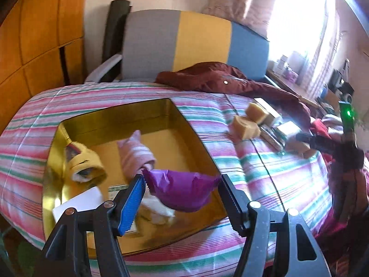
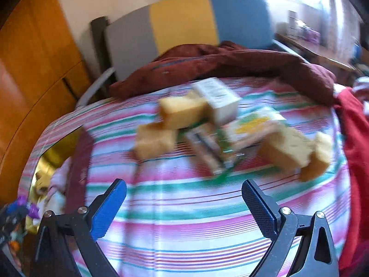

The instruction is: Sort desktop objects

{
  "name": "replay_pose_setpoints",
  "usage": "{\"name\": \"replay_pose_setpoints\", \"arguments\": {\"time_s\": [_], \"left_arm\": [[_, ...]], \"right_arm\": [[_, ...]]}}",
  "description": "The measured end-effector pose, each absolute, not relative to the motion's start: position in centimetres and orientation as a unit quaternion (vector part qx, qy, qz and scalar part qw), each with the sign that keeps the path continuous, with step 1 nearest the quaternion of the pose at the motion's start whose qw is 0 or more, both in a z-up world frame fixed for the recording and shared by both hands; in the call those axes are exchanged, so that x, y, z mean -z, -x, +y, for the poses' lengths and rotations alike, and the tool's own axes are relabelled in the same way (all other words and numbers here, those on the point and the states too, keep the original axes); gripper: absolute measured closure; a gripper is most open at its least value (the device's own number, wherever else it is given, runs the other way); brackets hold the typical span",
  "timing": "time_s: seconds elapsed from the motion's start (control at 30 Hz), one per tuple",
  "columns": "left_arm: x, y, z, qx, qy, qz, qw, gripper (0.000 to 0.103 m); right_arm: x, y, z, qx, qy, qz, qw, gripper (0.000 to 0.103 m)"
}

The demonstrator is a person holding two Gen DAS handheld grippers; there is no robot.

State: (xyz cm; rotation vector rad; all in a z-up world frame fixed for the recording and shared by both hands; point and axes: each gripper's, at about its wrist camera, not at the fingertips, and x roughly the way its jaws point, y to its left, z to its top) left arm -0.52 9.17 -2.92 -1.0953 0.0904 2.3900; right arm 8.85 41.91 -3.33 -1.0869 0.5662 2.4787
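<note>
My left gripper (image 1: 182, 189) hangs over the near part of a gold tin box (image 1: 198, 138); its jaws stand wide, and a purple crinkly packet (image 1: 182, 191) sits between them, touching only the left blue pad. In the box lie a rolled yellow sock (image 1: 86, 165), a rolled pink striped sock (image 1: 136, 155) and a white card (image 1: 78, 202). My right gripper (image 2: 184, 198) is open and empty above the striped bedspread, short of a blurred pile of yellow sponge blocks (image 2: 182, 110), a white carton (image 2: 219, 99) and flat packets (image 2: 207, 147).
A dark red jacket (image 1: 221, 76) lies along the far edge of the bed, in front of a grey, yellow and blue headboard (image 1: 203, 39). Red cloth (image 2: 355, 124) lies at the right. A wooden wardrobe (image 1: 34, 34) stands on the left. A cluttered desk (image 1: 299, 85) stands by the window.
</note>
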Motion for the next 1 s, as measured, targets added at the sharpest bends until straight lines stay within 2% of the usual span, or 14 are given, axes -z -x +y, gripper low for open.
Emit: {"name": "replay_pose_setpoints", "arguments": {"time_s": [0.3,0.47,0.63,0.73,0.83,0.9,1.0], "left_arm": [[2.9,0.8,12.1,-0.864,0.415,0.046,0.282,0.037],[2.6,0.9,14.1,-0.856,0.417,0.052,0.302,0.037],[2.9,1.4,16.5,-0.845,0.429,0.053,0.314,0.037],[3.1,1.6,17.9,-0.840,0.432,0.056,0.323,0.036],[3.1,1.8,19.6,-0.834,0.434,0.061,0.337,0.036],[3.0,2.1,20.5,-0.831,0.436,0.061,0.342,0.036],[2.7,2.4,21.8,-0.830,0.430,0.063,0.349,0.036]], "right_arm": [[1.8,-13.1,50.9,-0.857,0.331,0.223,0.326,0.002],[3.9,-15.0,56.9,-0.817,0.320,0.283,0.388,0.003],[6.2,-16.1,59.8,-0.787,0.323,0.352,0.391,0.022],[6.6,-16.0,60.4,-0.779,0.328,0.354,0.400,0.033],[7.2,-15.9,61.0,-0.771,0.334,0.373,0.395,0.041],[7.6,-15.5,61.1,-0.770,0.337,0.378,0.388,0.042],[8.2,-14.9,61.2,-0.764,0.355,0.371,0.391,0.051]]}}
